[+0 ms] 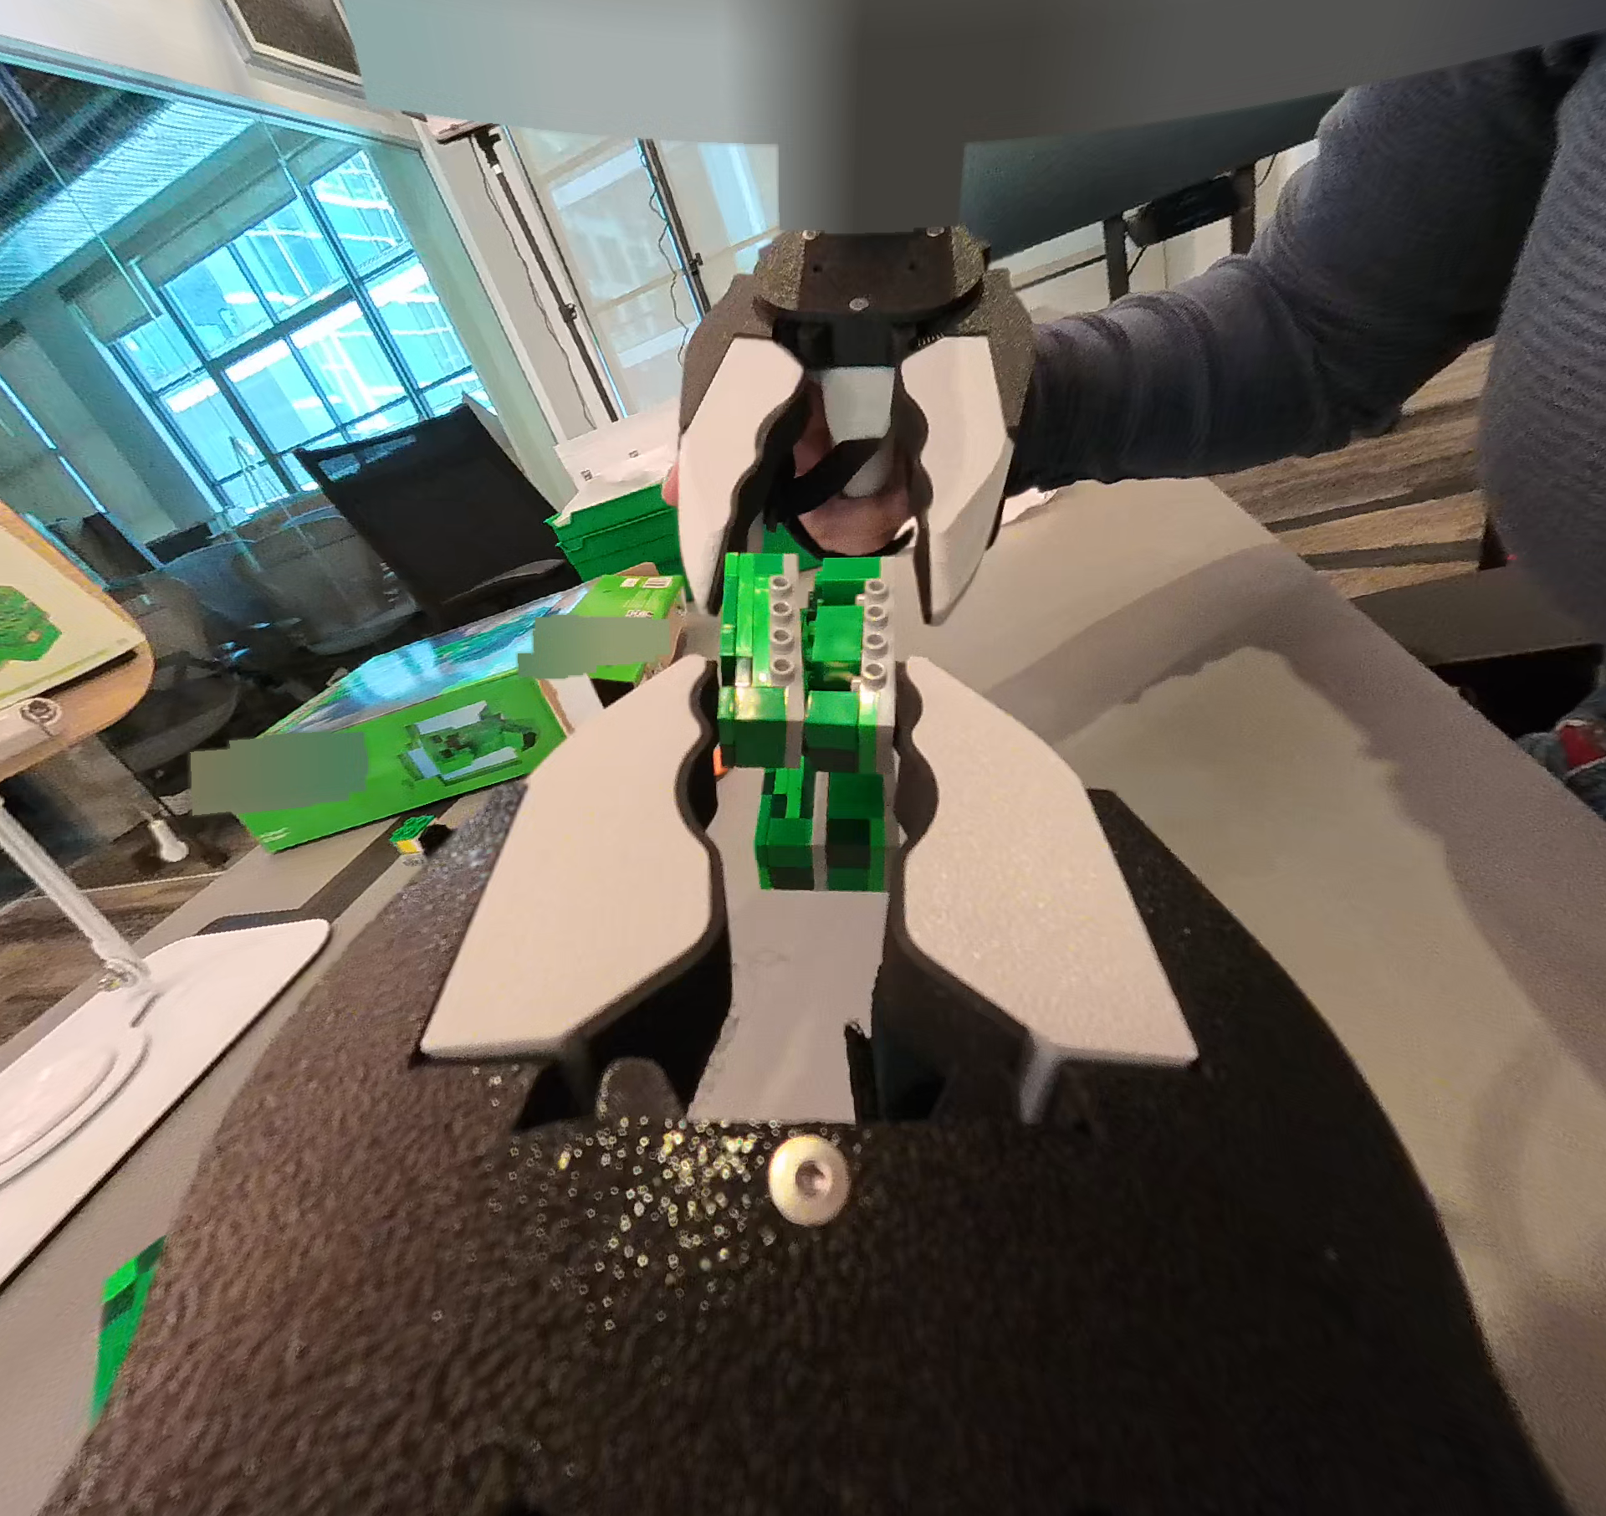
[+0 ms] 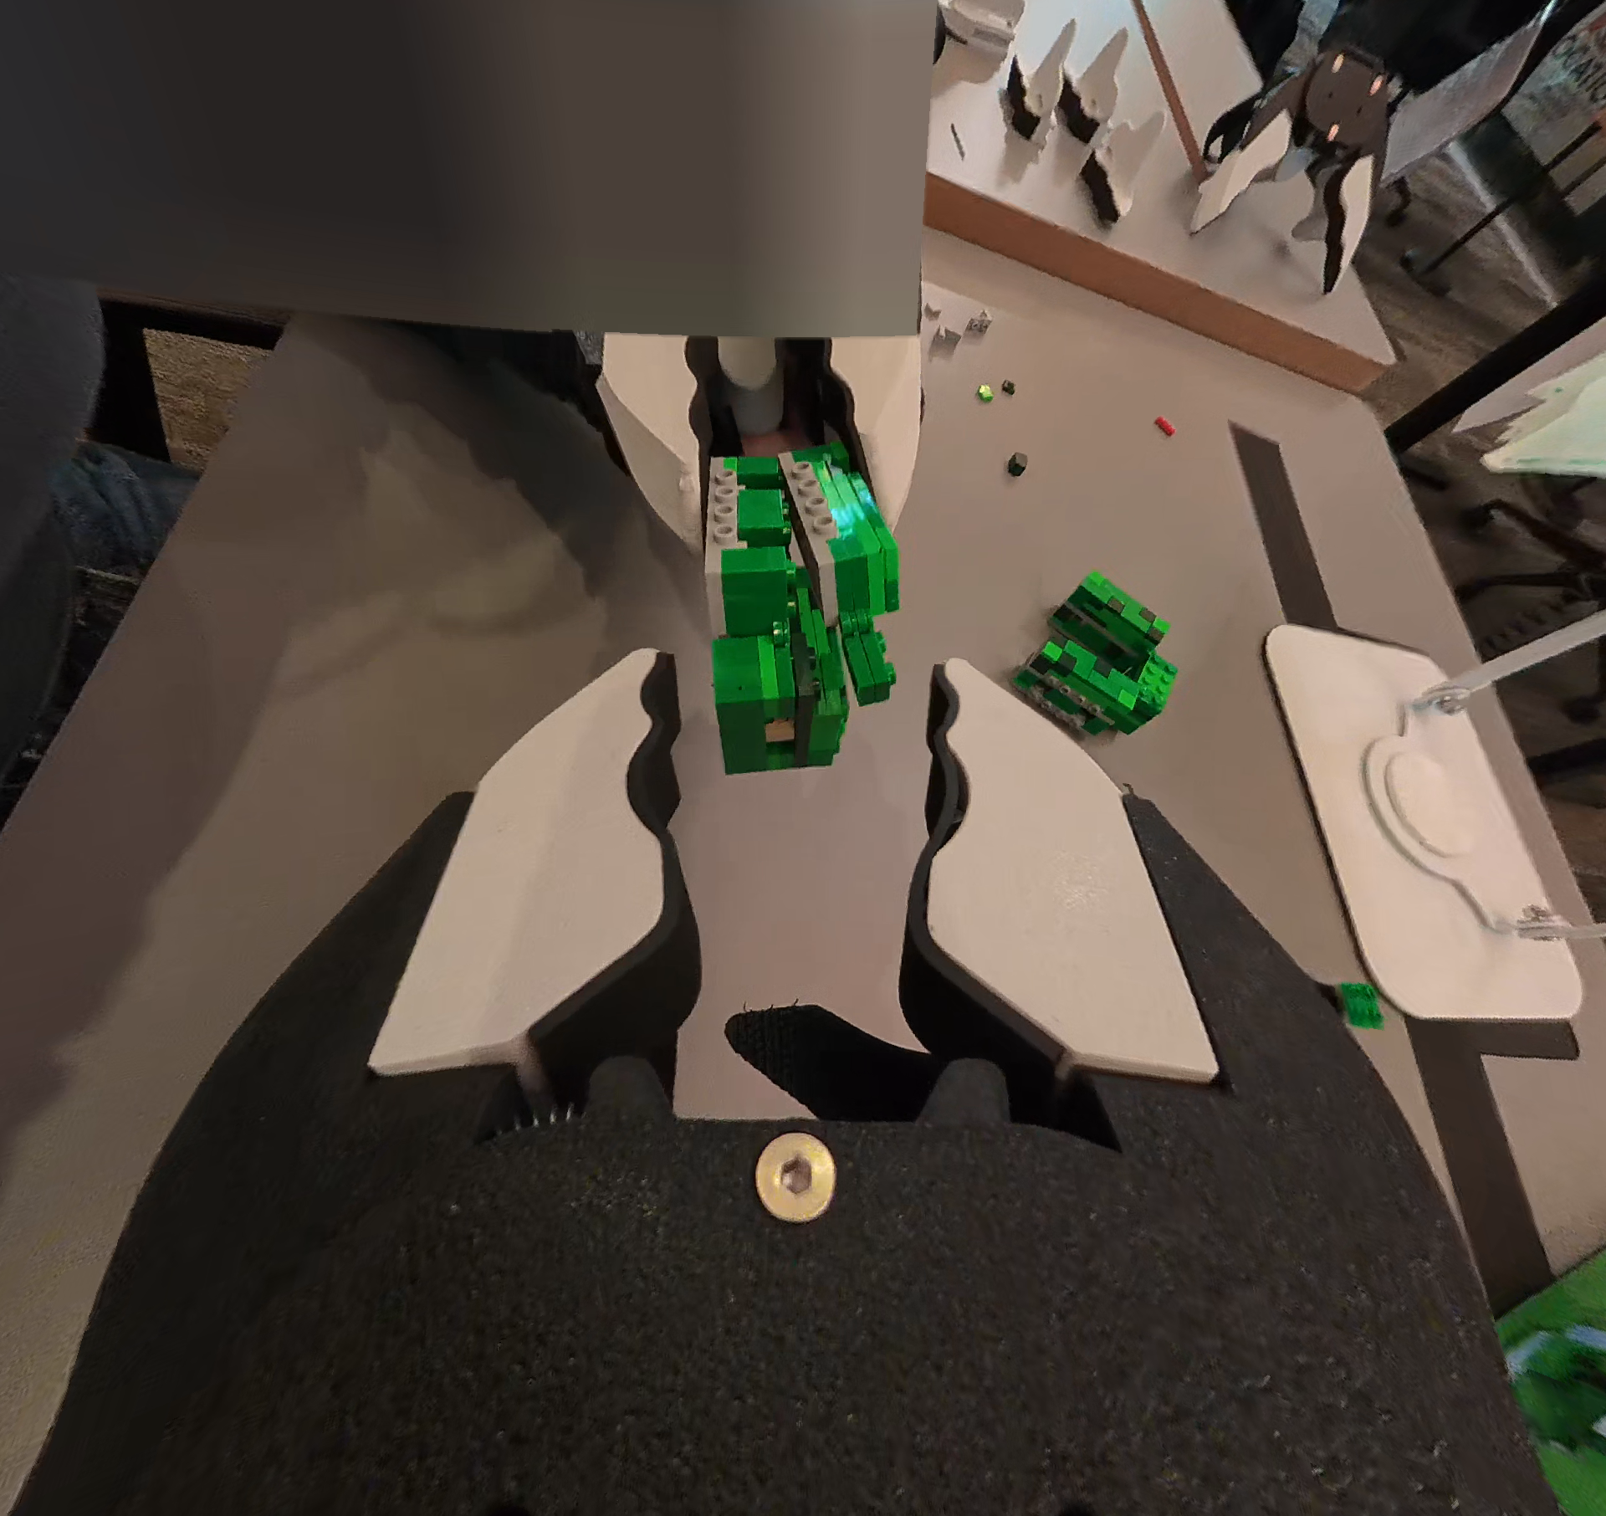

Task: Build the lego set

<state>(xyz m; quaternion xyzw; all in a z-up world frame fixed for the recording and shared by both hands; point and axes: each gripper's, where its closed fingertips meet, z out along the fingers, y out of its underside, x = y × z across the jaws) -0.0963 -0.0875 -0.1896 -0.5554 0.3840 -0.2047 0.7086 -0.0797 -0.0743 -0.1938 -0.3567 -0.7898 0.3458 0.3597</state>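
A green and grey lego build (image 1: pixel 804 718) is held in the air above the grey table (image 1: pixel 1173 779). My left gripper (image 1: pixel 804 692) is shut on its sides, studs facing up. My right gripper (image 1: pixel 817 605) faces it from the far side, jaws open around the build's far end. In the right wrist view the build (image 2: pixel 782 605) hangs from the left gripper (image 2: pixel 782 466) and reaches toward my open right gripper (image 2: pixel 799 683), whose fingertips (image 2: pixel 652 692) stand apart from the build. A second green lego sub-build (image 2: pixel 1099 666) lies on the table to the right.
Small loose pieces (image 2: pixel 1017 463) and a red piece (image 2: pixel 1166 427) lie on the table (image 2: pixel 434 605). A white stand base (image 2: pixel 1425 822) is at the right edge, with a green flat piece (image 2: pixel 1360 1003) beside it. The green lego box (image 1: pixel 417 744) stands at the left. A person's sleeve (image 1: pixel 1260 362) reaches in.
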